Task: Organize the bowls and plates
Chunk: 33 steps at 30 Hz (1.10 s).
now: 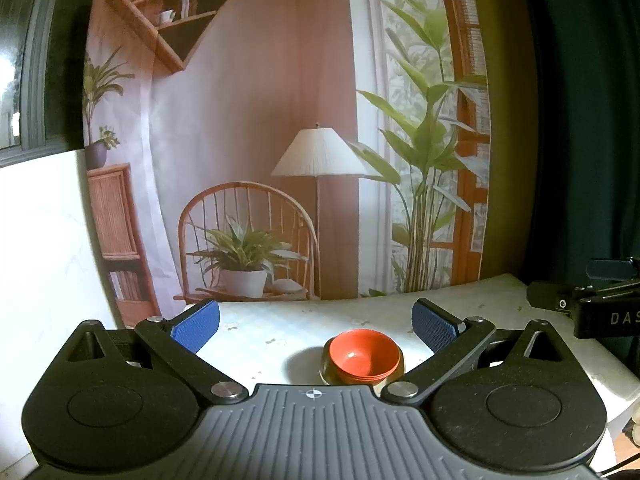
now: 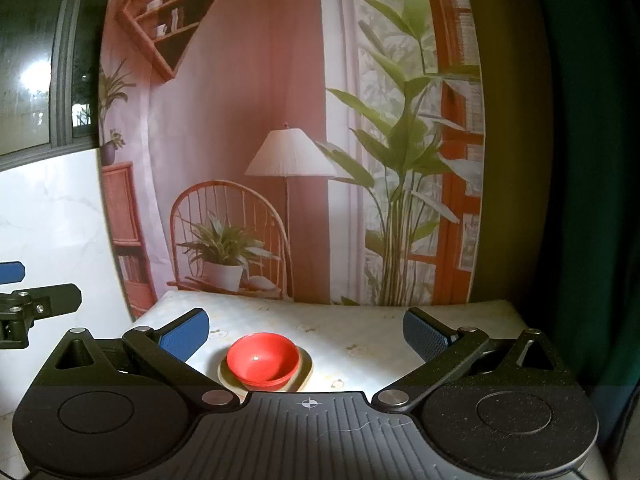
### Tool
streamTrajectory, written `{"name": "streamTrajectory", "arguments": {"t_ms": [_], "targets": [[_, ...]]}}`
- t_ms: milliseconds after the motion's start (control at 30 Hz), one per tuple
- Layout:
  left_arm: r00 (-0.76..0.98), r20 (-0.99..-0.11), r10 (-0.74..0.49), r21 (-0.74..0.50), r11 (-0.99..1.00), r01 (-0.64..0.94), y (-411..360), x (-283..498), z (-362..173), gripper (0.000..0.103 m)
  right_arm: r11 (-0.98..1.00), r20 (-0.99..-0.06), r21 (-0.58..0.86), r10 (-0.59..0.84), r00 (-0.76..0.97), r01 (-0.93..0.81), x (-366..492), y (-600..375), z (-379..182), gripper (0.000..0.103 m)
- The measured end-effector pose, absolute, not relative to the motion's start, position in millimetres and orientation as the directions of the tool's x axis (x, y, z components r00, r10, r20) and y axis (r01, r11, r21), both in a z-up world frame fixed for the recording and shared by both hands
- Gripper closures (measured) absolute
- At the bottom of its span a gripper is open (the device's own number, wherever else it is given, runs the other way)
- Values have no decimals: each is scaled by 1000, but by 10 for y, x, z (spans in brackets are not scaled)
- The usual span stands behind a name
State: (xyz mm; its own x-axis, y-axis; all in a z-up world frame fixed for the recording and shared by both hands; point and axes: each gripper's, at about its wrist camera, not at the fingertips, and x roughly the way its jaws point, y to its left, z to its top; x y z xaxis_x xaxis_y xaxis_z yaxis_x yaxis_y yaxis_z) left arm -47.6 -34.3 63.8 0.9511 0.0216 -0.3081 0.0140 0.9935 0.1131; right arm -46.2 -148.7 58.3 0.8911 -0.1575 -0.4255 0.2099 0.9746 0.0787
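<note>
1. The red bowl (image 2: 263, 361) is the landmark: it sits nested on top of what look like more red bowls, the stack resting on a tan plate (image 2: 305, 376).
2. The plate lies on the pale, flower-patterned table (image 2: 360, 332), toward the near side of it.
3. The left claw (image 1: 316, 326) hangs above the table on the near side of the red bowl (image 1: 364, 354), its blue pads (image 1: 196, 326) spread wide and gripping nothing; the bowl shows between them, nearer the right-hand pad.
4. The right claw (image 2: 306, 334) also hovers short of the bowl, spread wide and empty, with the bowl nearer its left-hand pad.
5. Behind the bowl, at the table's far edge, hangs a printed backdrop (image 2: 280, 120) showing a chair, lamp and plants.
6. Each claw appears at the edge of the other's view, to either side of the bowl.
</note>
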Motion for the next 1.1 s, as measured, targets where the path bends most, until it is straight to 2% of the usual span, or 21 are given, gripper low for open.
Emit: {"name": "streamTrajectory", "arguments": {"t_ms": [1100], "targets": [[945,-326,-12,101,994,47,-286,-448,624,0,972,-422,89,-159,892,216,-505,-1520,617,0]]}}
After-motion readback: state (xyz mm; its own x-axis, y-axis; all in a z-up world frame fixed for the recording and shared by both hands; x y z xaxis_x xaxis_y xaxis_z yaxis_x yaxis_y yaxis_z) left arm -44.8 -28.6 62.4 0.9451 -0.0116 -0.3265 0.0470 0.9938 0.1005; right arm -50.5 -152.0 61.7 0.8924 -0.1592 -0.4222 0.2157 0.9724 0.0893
